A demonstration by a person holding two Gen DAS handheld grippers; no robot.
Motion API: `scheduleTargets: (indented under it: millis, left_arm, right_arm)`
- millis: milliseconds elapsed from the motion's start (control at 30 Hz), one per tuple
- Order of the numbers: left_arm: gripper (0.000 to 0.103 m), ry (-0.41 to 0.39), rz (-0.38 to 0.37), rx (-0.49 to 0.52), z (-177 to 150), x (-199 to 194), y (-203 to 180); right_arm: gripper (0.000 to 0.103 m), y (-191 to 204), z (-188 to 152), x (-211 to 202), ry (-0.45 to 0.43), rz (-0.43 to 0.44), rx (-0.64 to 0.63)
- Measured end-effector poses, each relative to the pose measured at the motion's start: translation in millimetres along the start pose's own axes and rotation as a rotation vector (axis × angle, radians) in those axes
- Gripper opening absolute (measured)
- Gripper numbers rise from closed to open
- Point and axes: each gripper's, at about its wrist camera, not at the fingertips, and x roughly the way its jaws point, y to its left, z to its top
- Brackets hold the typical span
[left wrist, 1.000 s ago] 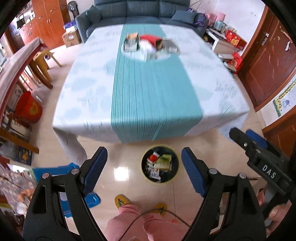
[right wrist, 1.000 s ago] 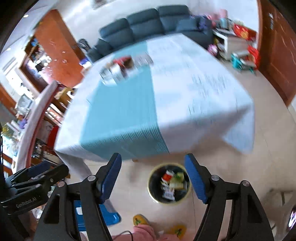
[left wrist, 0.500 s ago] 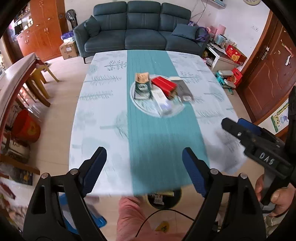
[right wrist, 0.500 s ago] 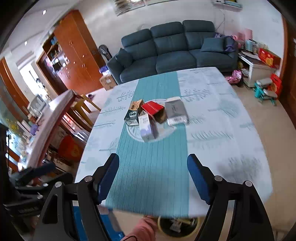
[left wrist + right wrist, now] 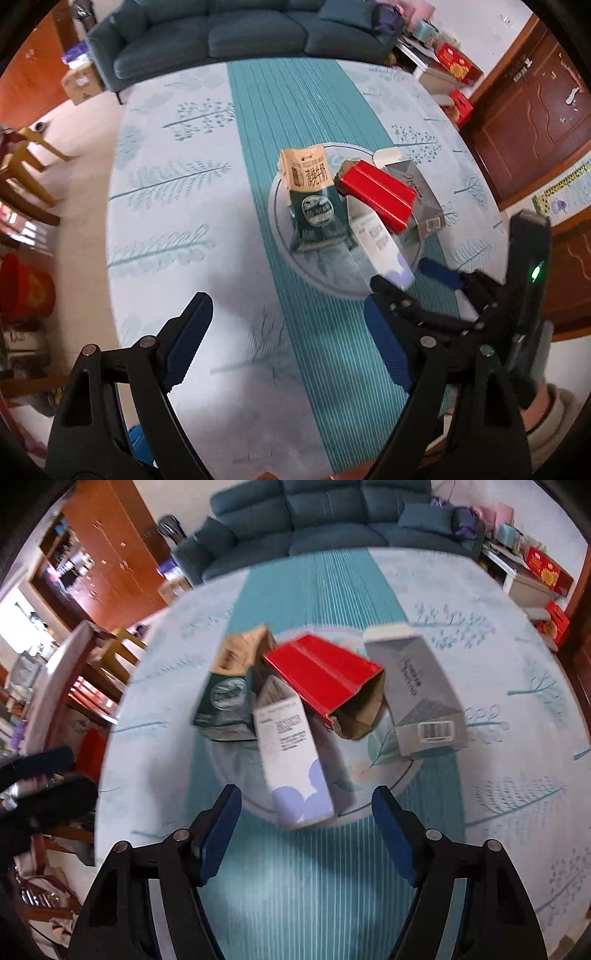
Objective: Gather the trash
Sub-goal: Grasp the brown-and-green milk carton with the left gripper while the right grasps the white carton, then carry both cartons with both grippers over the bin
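Home living room, blue-grey sofa (image 5: 221, 33), tablecloth-covered dining table (image 5: 177, 206), wooden cabinets (image 5: 99, 554), wooden door (image 5: 524, 122)

Clothed table (image 5: 480, 635) carries four empty cartons (image 5: 295, 753) (clustered centrally).

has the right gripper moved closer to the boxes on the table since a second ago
Yes. The right gripper has advanced over the table toward the white box, which now lies just ahead of its open jaws.
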Motion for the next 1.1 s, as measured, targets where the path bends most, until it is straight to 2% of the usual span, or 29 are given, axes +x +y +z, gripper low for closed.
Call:
scheduleTargets:
  millis: [33, 100, 233, 467, 700, 733, 800, 833, 867, 900, 1100]
  left_arm:
    - [0.082, 0.011, -0.011, 0.005, 6, 7, 0]
    - [0.082, 0.028, -0.026, 0.016, 17, 20, -3]
    - [0.082, 0.067, -0.050, 0.015, 42, 48, -9]
    - [0.082, 0.132, -0.056, -0.007, 70, 89, -15]
    - [0.082, 0.167, -0.018, -0.069, 84, 120, -12]
    - [0.080, 0.182, -0.014, -0.086, 85, 126, -9]
    - [0.070, 0.196, -0.014, -0.115, 84, 133, -5]
    - [0.064, 0.175, -0.008, -0.117, 83, 132, -5]
    - [0.048, 0.165, -0.009, -0.111, 83, 131, -6]
    - [0.045, 0.156, 0.011, -0.099, 82, 130, -7]
    - [0.044, 0.107, 0.060, -0.085, 57, 109, -8]
  right_arm:
    - [0.052, -1, 0, 7, 0.007, -0.001, 0.005]
    - [0.043, -5, 0, 16, 0.009, 0.017, 0.033]
    - [0.041, -16, 1, 12, -0.038, 0.021, 0.090]
    - [0.040, -45, 0, 3, -0.058, 0.004, 0.189]
    - [0.039, -55, -11, 0, -0.054, 0.018, 0.223]
    - [0.039, -55, -13, -1, -0.053, 0.018, 0.224]
    - [0.038, -54, -18, -4, -0.059, 0.023, 0.223]
    - [0.038, -53, -19, -5, -0.064, 0.026, 0.219]
    - [0.038, -52, -22, -8, -0.068, 0.027, 0.216]
    - [0.037, -51, -26, -11, -0.072, 0.032, 0.214]
    - [0.037, -49, -48, -34, -0.106, 0.062, 0.208]
